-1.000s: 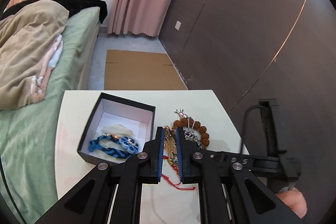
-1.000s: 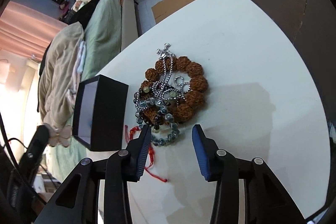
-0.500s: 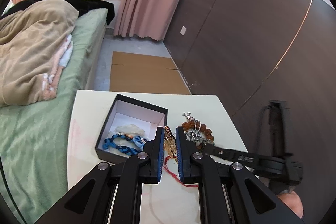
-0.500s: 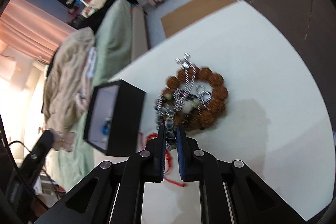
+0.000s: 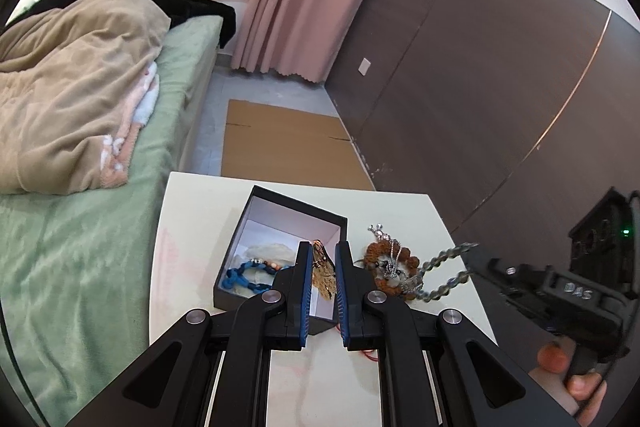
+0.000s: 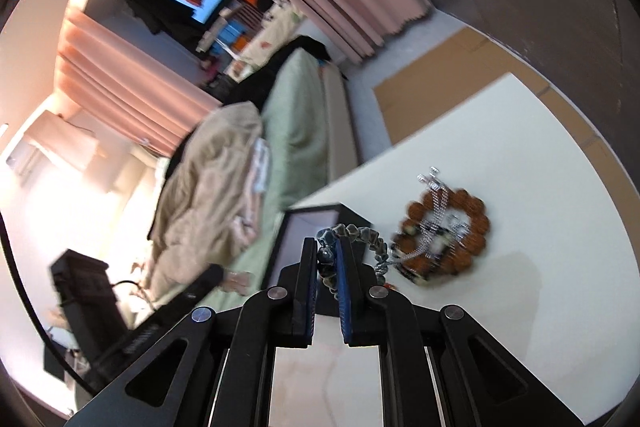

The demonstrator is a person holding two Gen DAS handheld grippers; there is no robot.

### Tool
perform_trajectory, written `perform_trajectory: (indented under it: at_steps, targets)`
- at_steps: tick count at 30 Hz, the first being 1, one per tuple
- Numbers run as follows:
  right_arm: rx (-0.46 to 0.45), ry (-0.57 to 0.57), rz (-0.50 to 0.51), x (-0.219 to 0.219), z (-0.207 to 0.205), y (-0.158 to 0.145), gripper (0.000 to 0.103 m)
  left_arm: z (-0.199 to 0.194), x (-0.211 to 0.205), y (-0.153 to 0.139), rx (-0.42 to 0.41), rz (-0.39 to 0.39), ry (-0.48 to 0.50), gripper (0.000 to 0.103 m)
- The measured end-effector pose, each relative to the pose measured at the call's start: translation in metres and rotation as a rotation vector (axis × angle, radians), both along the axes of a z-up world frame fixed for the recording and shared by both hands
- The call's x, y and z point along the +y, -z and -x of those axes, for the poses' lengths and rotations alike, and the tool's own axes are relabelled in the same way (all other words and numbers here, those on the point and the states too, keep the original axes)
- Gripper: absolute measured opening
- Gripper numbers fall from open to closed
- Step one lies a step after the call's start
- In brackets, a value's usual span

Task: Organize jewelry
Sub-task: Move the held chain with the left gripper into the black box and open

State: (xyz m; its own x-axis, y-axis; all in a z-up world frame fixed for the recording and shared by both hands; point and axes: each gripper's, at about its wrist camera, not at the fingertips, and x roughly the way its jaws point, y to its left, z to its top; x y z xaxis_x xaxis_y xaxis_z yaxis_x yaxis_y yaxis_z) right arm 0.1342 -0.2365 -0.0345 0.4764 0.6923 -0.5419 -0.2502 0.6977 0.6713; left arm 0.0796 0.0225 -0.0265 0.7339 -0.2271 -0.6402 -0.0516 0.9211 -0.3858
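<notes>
Your right gripper [image 6: 325, 259] pinches a grey bead bracelet [image 6: 360, 239]; your left gripper [image 5: 322, 267] pinches a gold pendant [image 5: 322, 273].
Both hang over the black box [image 5: 280, 205], beside the brown bead bracelet [image 5: 390, 259].

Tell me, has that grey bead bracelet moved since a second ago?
Yes. The right gripper has lifted the grey bead bracelet off the brown bead pile, toward the black box.

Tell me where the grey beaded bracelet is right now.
The grey beaded bracelet hangs pinched in the right claw, lifted above the table between the black box and the brown bead bracelet.
</notes>
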Motion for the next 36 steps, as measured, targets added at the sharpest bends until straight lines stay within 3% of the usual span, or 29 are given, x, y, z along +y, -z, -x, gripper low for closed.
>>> perform_trajectory:
  at_steps: [9,11,12,13,14,18,25,27,29,36]
  targets:
    - [-0.092,-0.041,-0.088,0.020,0.003,-0.023,0.011,-0.015,0.005,0.003,-0.002,0.046,-0.009,0.014]
    - [-0.093,-0.049,-0.092,0.024,0.002,-0.022,0.011,-0.021,0.009,0.006,0.023,0.064,-0.015,0.033]
    - [-0.091,-0.054,-0.097,0.027,-0.001,-0.020,0.011,-0.022,0.011,0.007,0.027,0.074,-0.028,0.057]
    - [-0.089,-0.058,-0.099,0.029,-0.002,-0.019,0.011,-0.021,0.015,0.006,0.013,0.081,-0.048,0.072]
    - [-0.088,-0.064,-0.098,0.032,-0.004,-0.018,0.011,-0.019,0.018,0.004,-0.007,0.083,-0.068,0.075]
    - [-0.084,-0.094,-0.098,0.047,-0.010,-0.014,0.011,-0.017,0.032,-0.003,-0.039,0.086,-0.111,0.079]
    - [-0.079,-0.141,-0.104,0.074,-0.017,-0.009,0.012,-0.019,0.053,0.003,-0.018,0.114,-0.167,0.079]
    - [-0.057,-0.146,-0.072,0.083,-0.021,-0.007,0.020,-0.018,0.057,0.003,-0.023,0.116,-0.184,0.079]
    - [-0.023,-0.163,-0.053,0.087,-0.023,-0.001,0.058,-0.015,0.059,0.003,-0.025,0.117,-0.198,0.079]
    - [-0.017,-0.070,-0.009,0.054,-0.018,-0.004,0.076,-0.012,0.053,0.003,-0.029,0.114,-0.184,0.079]
